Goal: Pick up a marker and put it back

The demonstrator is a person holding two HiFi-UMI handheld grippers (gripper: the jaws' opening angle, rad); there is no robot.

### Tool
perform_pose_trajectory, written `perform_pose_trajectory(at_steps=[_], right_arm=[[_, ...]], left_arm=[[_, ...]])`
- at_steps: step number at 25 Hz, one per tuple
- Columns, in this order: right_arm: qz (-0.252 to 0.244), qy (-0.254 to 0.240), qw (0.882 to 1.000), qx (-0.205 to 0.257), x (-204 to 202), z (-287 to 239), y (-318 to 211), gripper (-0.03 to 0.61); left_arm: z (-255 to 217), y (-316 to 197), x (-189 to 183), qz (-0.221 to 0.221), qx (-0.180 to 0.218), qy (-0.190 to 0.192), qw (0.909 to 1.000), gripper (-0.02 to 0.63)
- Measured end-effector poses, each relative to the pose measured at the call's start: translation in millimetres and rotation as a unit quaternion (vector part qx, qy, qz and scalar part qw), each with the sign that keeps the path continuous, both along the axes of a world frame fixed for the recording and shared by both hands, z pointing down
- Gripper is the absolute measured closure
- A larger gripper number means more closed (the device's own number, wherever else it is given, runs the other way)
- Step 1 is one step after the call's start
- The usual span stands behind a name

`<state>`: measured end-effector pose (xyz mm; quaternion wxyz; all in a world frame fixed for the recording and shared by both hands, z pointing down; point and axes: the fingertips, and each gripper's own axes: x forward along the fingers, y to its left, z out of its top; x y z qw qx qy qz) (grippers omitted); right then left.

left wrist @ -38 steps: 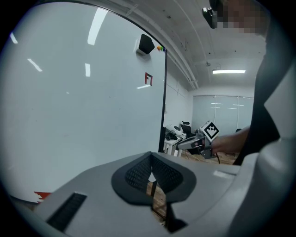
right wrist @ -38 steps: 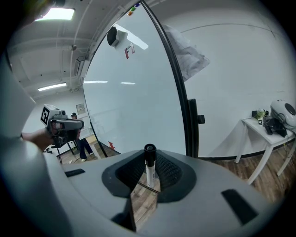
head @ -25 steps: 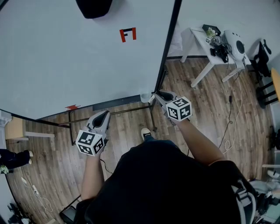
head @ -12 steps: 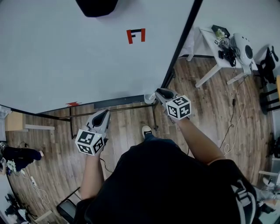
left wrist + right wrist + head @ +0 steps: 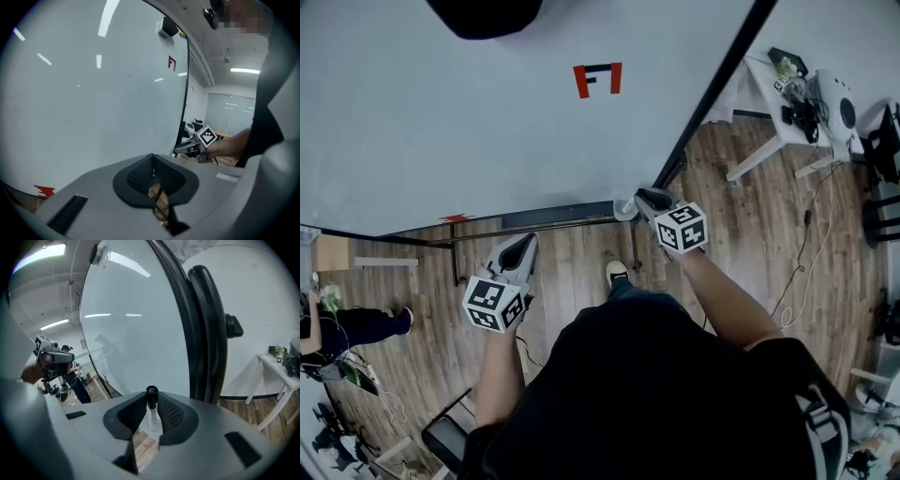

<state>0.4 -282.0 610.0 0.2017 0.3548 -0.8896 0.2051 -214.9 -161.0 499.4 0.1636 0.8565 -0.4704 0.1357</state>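
The right gripper point(image 5: 151, 405) pinches the upright marker point(image 5: 151, 414) near its black cap, above the cup point(image 5: 623, 210) at the whiteboard's point(image 5: 487, 131) corner, likely for a straight lift, while the left gripper point(image 5: 153, 177) hangs closed, empty.
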Motion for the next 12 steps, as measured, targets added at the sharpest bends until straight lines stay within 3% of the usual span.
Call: perform_pose_trajectory(at_steps=[12], right_arm=[[-0.005,0.004,1.0,-0.024,-4,38,-8,0.514]], left_arm=[[17,-11,3,-0.006,-0.025,-0.003,0.9997,0.601]])
